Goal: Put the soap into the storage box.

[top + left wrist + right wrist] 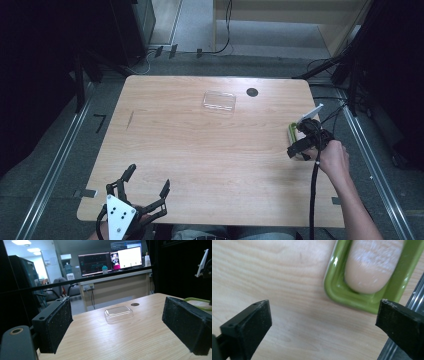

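A green tray lies by the table's right edge, with a pale oblong piece resting inside it. My right gripper hovers just over the wood beside the tray's end, jaws wide apart, nothing between them. From above, the right gripper sits against the green tray, held by a hand. A clear plastic box rests at the far middle of the table. My left gripper stands open near the front left edge, and in its own view the left gripper faces the clear box.
A round black hole is set in the wooden table just right of the clear box. Metal rails run along the floor on both sides. Desks, chairs and lit monitors stand beyond the far edge.
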Action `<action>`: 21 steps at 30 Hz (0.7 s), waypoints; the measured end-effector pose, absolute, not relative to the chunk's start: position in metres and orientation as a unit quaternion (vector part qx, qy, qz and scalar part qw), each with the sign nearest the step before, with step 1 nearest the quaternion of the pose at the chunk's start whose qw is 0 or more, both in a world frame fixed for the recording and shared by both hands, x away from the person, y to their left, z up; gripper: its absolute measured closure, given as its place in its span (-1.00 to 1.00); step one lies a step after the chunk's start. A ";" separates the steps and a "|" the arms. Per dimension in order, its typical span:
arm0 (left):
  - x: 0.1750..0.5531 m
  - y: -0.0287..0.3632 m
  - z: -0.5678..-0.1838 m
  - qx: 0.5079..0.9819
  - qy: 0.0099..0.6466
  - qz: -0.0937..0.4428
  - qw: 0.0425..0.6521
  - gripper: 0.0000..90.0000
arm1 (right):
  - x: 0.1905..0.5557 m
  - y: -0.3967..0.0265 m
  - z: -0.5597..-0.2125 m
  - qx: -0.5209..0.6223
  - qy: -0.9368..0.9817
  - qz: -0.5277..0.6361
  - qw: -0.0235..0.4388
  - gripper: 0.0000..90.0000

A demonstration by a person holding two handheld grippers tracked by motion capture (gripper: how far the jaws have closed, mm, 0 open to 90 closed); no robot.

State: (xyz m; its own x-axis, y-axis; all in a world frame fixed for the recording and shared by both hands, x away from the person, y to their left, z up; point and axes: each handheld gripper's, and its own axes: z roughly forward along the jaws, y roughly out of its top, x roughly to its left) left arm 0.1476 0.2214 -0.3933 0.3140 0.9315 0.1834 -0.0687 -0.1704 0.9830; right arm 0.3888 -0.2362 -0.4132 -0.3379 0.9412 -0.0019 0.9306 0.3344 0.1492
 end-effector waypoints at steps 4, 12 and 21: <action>0.148 0.221 -0.393 0.608 0.354 0.465 0.538 -0.78 | 0.378 -0.232 -0.416 0.562 0.824 0.062 0.041 -1.00; 0.148 0.220 -0.393 0.607 0.355 0.465 0.537 -0.78 | 0.353 -0.225 -0.426 0.539 0.840 0.064 0.021 -1.00; 0.148 0.220 -0.393 0.607 0.357 0.465 0.537 -0.78 | 0.321 -0.223 -0.454 0.509 0.859 0.046 -0.003 -1.00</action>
State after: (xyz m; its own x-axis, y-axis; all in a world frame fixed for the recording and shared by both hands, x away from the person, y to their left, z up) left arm 0.1478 0.2202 -0.3933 0.3130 0.9323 0.1816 -0.0670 -0.1690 0.9833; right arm 0.3214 -0.2230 -0.4544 -0.4811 0.8752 0.0517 0.8757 0.4769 0.0760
